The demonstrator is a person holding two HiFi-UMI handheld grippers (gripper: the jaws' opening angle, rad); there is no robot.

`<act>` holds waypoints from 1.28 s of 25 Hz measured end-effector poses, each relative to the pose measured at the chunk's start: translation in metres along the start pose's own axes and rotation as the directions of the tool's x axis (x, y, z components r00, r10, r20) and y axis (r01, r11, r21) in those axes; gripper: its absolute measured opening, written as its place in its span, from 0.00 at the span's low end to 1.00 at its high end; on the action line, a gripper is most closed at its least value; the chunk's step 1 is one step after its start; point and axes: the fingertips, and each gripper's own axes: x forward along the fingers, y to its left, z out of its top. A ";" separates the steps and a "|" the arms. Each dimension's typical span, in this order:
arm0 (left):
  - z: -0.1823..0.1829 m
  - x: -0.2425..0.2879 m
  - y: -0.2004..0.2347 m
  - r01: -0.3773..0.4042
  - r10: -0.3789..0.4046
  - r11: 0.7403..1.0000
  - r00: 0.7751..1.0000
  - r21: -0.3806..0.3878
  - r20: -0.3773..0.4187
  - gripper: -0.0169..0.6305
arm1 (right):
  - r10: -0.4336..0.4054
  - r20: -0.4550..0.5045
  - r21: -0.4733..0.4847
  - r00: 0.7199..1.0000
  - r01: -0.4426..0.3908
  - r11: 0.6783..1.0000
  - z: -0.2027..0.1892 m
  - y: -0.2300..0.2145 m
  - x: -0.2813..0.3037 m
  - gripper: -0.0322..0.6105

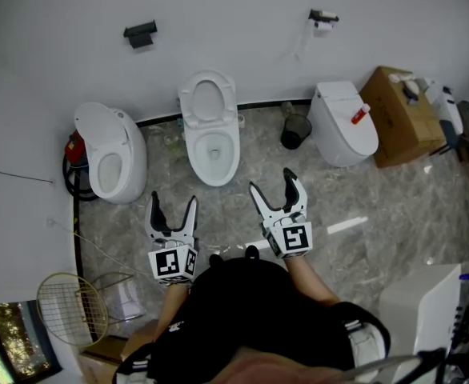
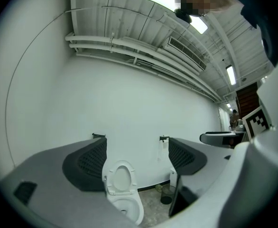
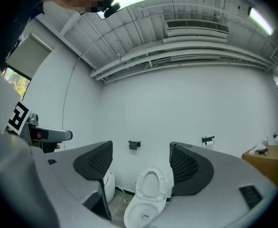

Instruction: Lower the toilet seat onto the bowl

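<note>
Two handheld grippers, seen from above, point toward the middle toilet (image 1: 210,134) of three along a white wall. The left gripper (image 1: 174,206) has its jaws spread wide with nothing between them; in its own view only open air and the toilet beyond show between the dark ribbed pads (image 2: 92,161). The right gripper (image 1: 273,189) is likewise wide open and empty, well short of the toilet. The hands holding them are hidden under the marker cubes, and the person's black top fills the bottom of the head view. The toilet seat (image 1: 208,101) stands raised at the back of the bowl (image 1: 214,152); whether a lid stands behind it is hard to make out. In both gripper views the front of the bowl is cut off by the gripper bodies. Left of the middle toilet is a rounder toilet (image 1: 110,154), with a red object (image 1: 75,146) mostly hidden behind it. To the right are a small dark bin (image 1: 295,131), a toilet with its lid closed (image 1: 345,122), and a cardboard box (image 1: 398,118).
</note>
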 end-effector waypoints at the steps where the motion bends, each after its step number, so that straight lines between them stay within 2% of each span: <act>1: -0.001 0.000 -0.001 -0.001 0.001 1.000 1.000 0.004 0.000 0.65 | 0.004 0.000 -0.006 1.000 -0.004 1.000 0.000 0.000 -0.001 0.64; 5: -0.002 0.002 0.000 -0.007 0.007 1.000 1.000 0.010 -0.008 0.74 | 0.011 0.001 -0.036 1.000 -0.010 0.999 0.001 0.001 0.000 0.69; 8: -0.001 0.000 0.001 -0.009 0.009 1.000 1.000 0.008 -0.008 0.77 | 0.015 -0.003 -0.037 1.000 -0.015 0.999 0.001 0.004 -0.002 0.71; 21: 0.005 -0.014 0.017 0.004 -0.004 1.000 1.000 0.024 -0.002 0.78 | -0.020 0.013 -0.053 1.000 0.020 0.998 0.009 0.023 -0.007 0.71; 32: 0.000 -0.031 0.058 0.027 -0.026 0.999 1.000 0.021 -0.009 0.78 | -0.053 0.029 -0.058 0.998 0.054 0.997 0.007 0.064 -0.007 0.71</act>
